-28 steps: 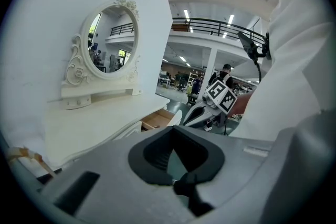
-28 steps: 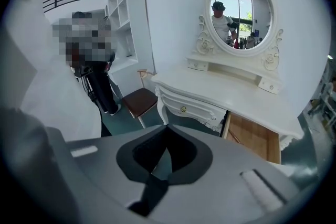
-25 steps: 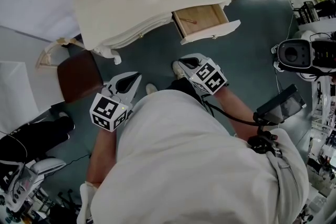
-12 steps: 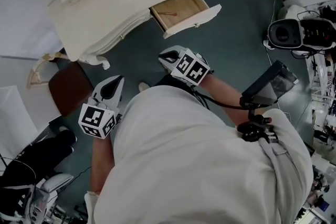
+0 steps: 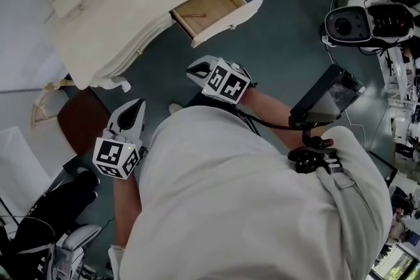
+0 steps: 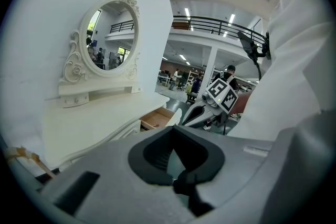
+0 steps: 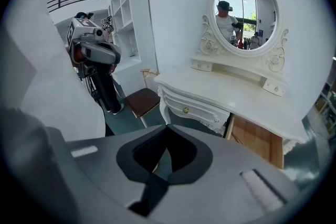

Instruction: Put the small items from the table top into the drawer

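Loose white top (image 5: 249, 206), black cable (image 5: 269, 126); white left hand-held gripper (image 5: 136, 103) and right hand-held gripper (image 5: 191, 69), black-and-white marker cubes (image 5: 117, 157).

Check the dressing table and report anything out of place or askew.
Only the drawer stands out: it is pulled open, with one thin stick-like item on its floor. I see no small items on the table top, and nothing spilled or damaged. The left claw and right claw are shut and empty.
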Tool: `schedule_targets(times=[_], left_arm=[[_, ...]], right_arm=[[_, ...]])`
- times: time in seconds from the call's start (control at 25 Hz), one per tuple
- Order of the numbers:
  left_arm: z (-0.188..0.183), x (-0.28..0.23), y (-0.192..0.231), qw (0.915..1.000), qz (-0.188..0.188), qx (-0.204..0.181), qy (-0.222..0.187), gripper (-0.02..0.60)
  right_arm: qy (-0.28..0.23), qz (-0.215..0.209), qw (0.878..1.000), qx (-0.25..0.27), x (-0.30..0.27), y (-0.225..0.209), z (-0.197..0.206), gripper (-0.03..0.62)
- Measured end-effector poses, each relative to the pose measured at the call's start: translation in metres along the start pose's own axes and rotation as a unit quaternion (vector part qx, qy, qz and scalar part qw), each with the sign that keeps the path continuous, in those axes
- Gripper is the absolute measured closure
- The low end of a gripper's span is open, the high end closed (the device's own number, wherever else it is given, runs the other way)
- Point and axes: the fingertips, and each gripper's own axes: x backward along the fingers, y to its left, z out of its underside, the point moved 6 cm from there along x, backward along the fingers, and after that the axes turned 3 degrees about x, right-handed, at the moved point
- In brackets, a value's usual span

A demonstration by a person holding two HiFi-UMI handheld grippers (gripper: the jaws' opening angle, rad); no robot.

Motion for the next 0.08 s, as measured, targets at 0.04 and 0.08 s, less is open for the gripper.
schedule_targets(times=[0.04,0.08], left_arm=[[-0.0017,-0.0005,-0.0002,1.0000,-0.001,0.000,0.000,0.580],[-0.0034,-0.0009,-0.0003,1.0000,-0.001,0.000,0.001,0.580]], right_arm=[[-0.001,-0.001,1.000,0.000,0.0007,-0.0011,-0.0007,0.594],[-0.001,-0.001,1.000,-0.001,0.0014,-0.0023,-0.0014,0.594]])
